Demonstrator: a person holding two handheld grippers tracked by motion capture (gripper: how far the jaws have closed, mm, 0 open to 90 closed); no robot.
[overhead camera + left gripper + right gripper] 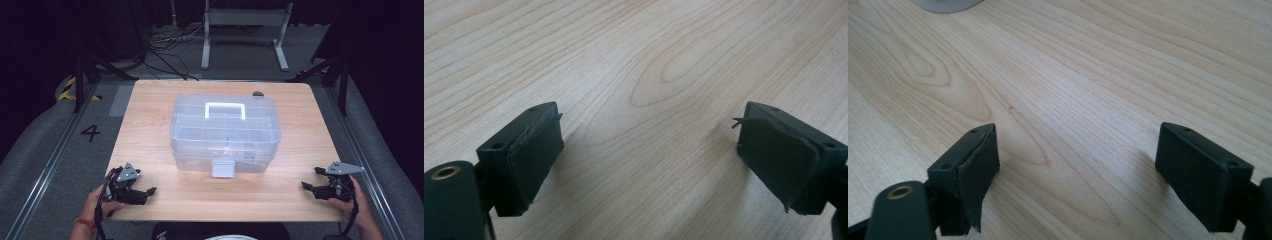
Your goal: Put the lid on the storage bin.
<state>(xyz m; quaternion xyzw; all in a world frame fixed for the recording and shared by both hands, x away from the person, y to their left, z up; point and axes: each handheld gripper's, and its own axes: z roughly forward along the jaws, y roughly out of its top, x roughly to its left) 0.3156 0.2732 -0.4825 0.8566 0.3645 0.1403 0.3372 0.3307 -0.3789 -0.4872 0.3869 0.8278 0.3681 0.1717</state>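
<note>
On the table, latched clear box

Your left tongs and right tongs rest at the near corners of the surface, jaws apart, holding nothing. The clear lidded box sits mid-surface, well apart from both.

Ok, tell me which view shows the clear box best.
The high view: the whole box sits mid-table, lid shut, white handle on top. The right gripper view catches just a grey edge, likely the box; the left gripper view shows bare table.
</note>
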